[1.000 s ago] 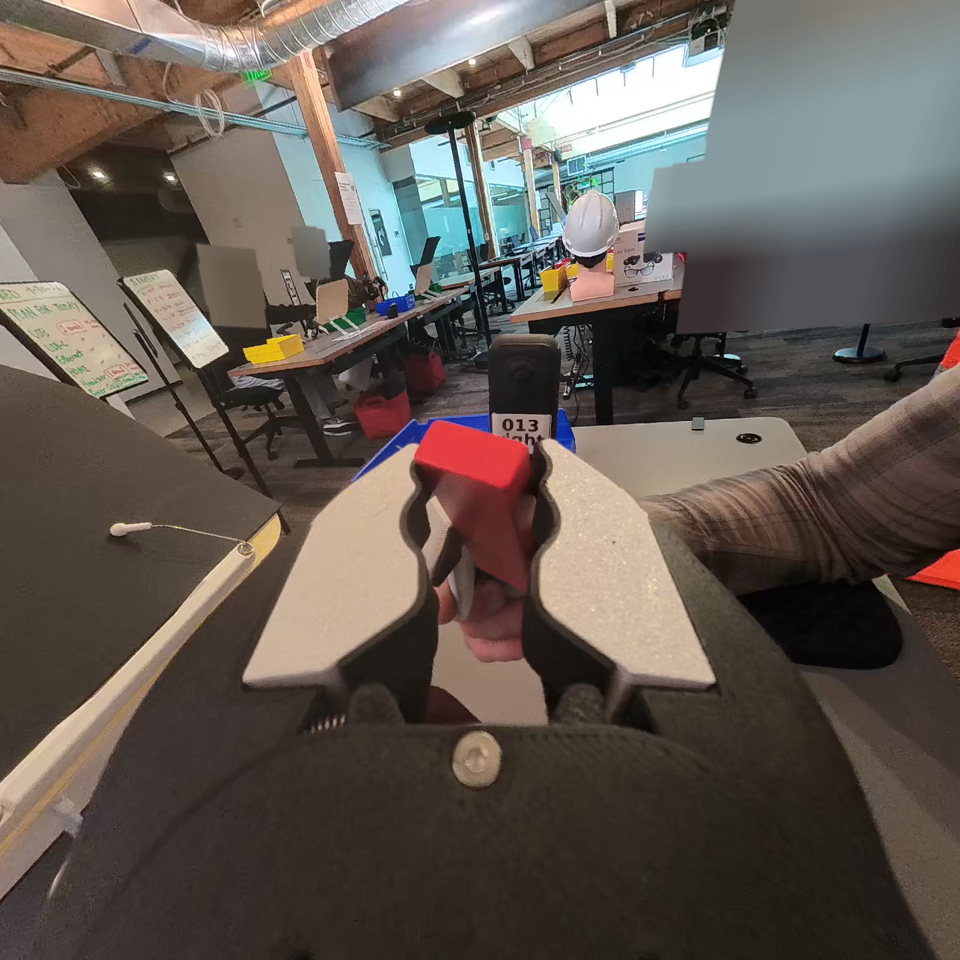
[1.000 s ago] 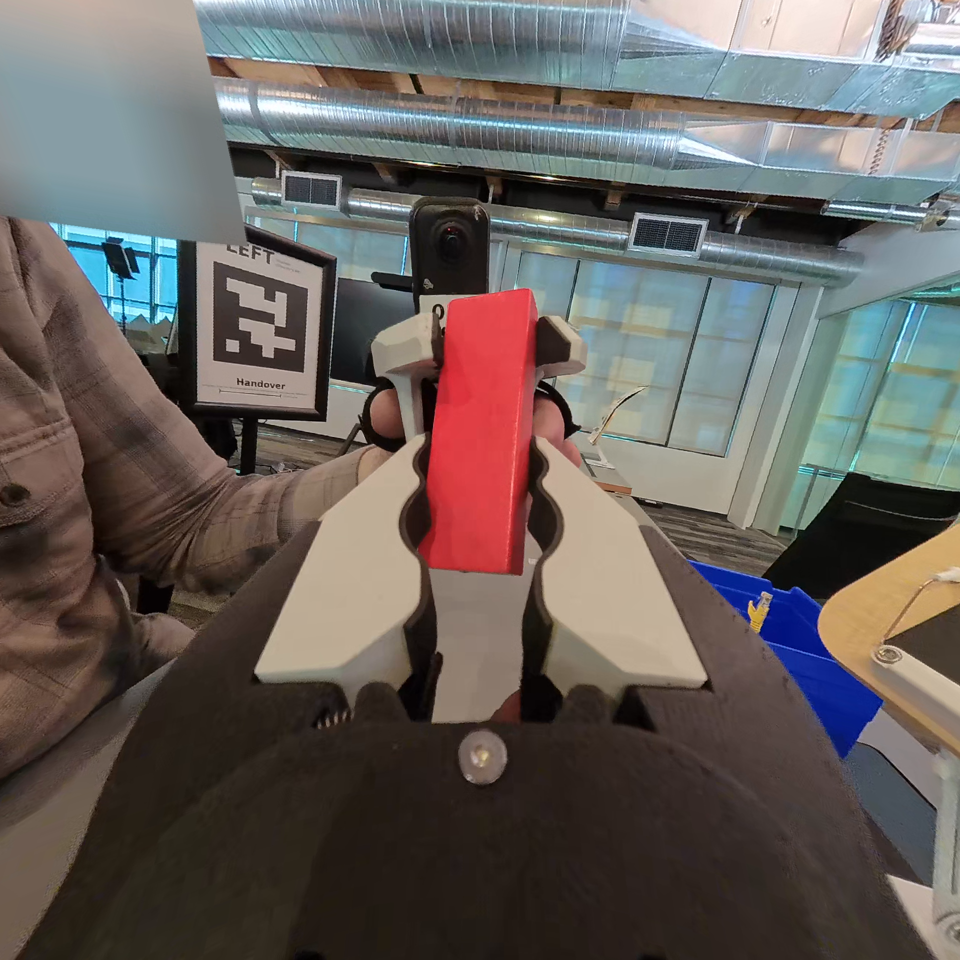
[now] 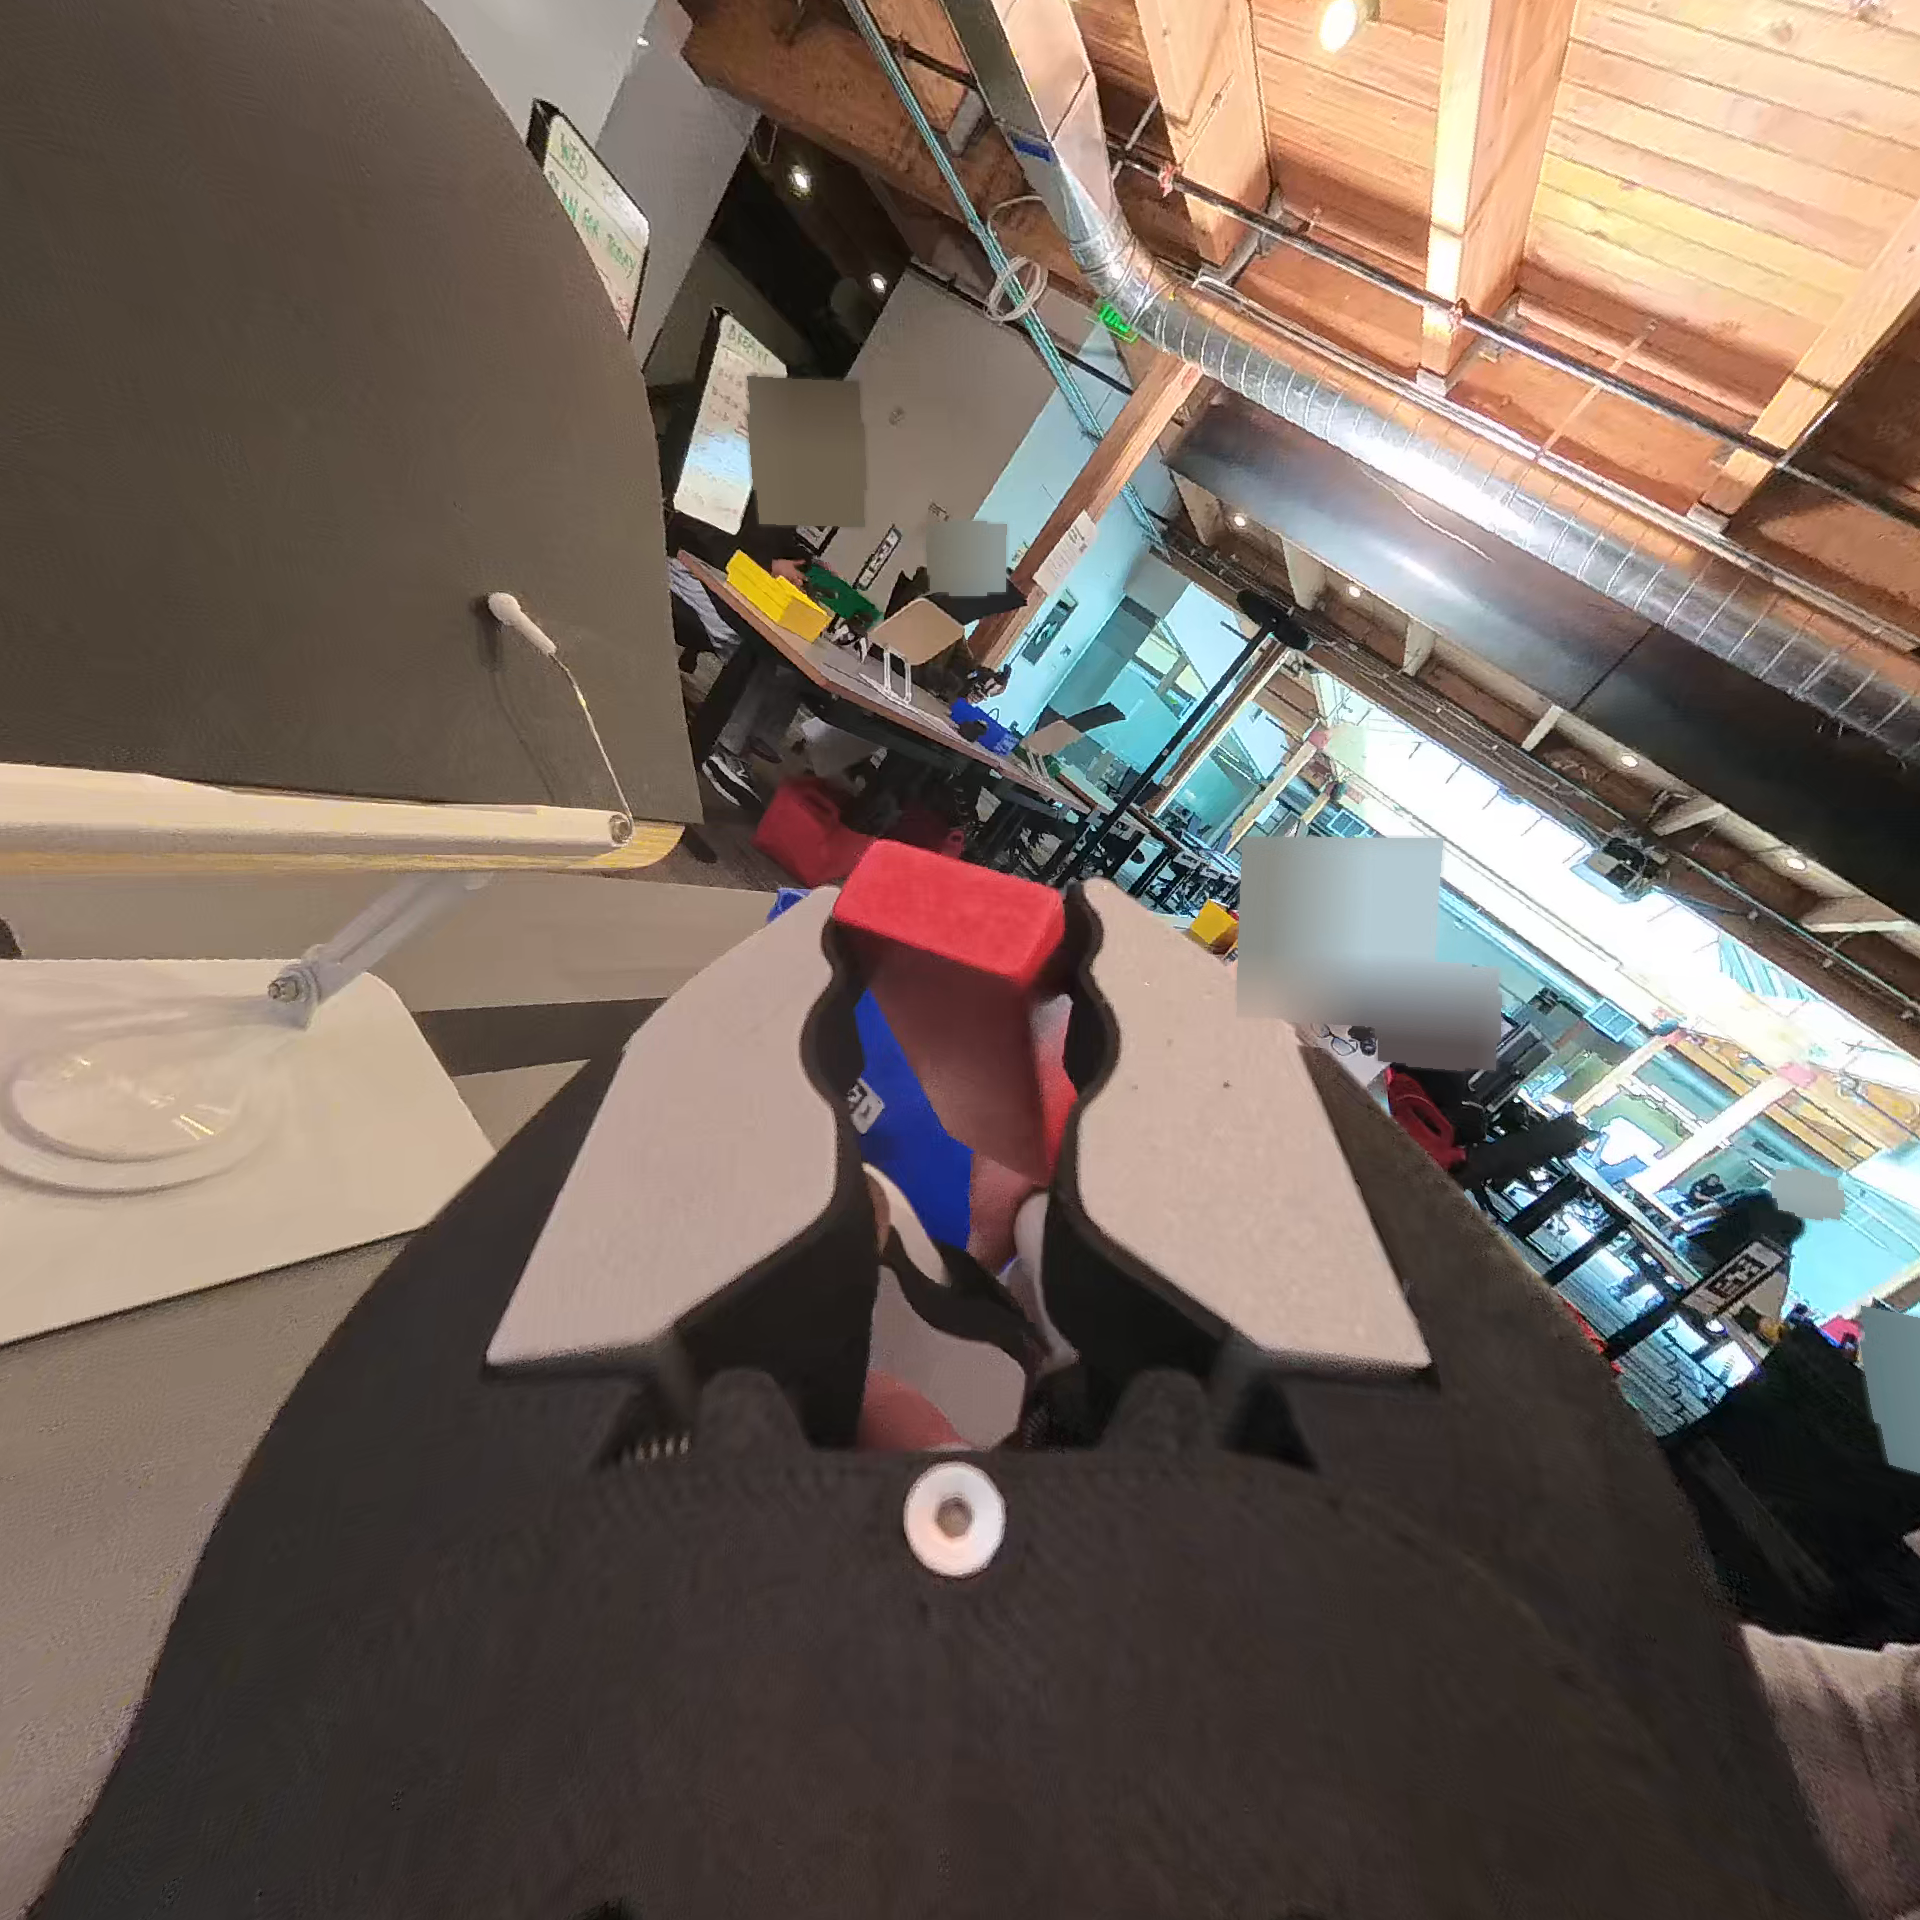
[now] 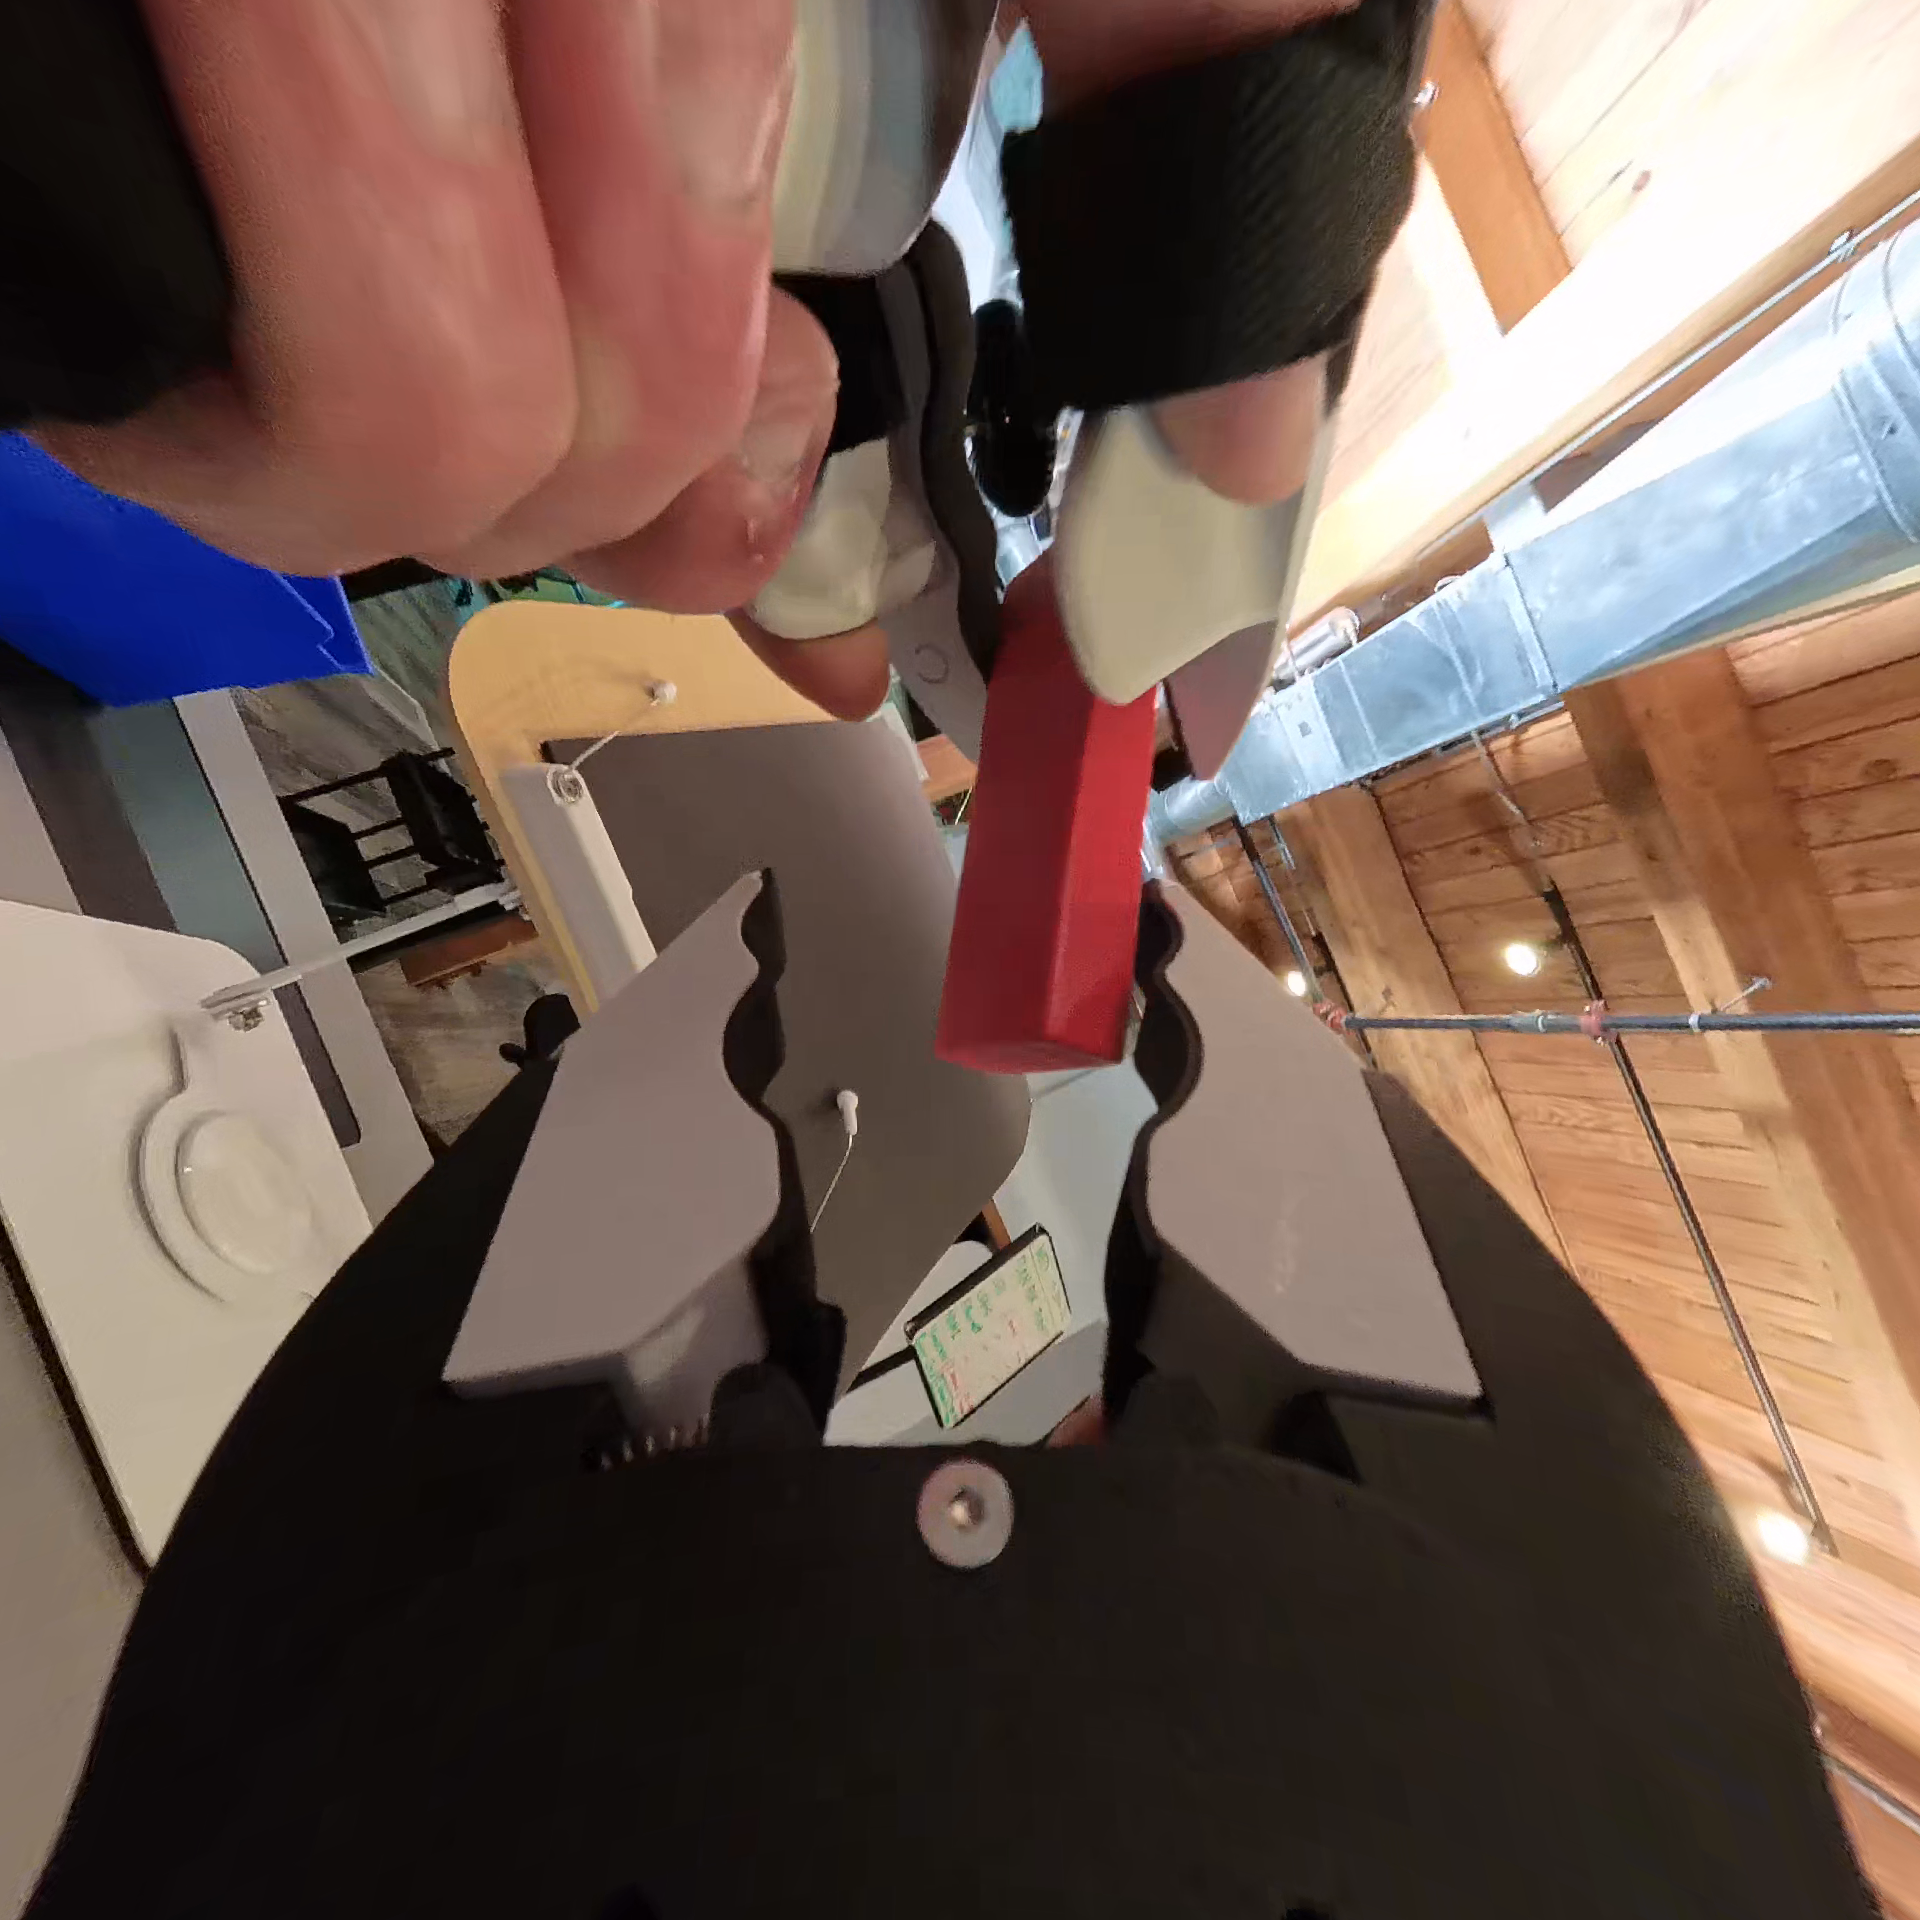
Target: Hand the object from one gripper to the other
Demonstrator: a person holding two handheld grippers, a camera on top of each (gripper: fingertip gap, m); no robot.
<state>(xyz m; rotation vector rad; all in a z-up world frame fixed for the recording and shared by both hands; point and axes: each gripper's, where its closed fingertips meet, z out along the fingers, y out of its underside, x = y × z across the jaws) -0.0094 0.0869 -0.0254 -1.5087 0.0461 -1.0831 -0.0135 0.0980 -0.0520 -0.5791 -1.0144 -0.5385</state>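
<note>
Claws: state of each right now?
Left claw: closed on the red block.
Right claw: open, holding nothing; the block's end sits beside its right finger.

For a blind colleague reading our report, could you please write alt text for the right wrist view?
The right gripper is open, its grey fingers spread around the near end of a red rectangular block, which the left gripper, held by a person's hand, clamps at its far end. Behind are a grey board, a wooden ceiling and a metal duct.
</note>
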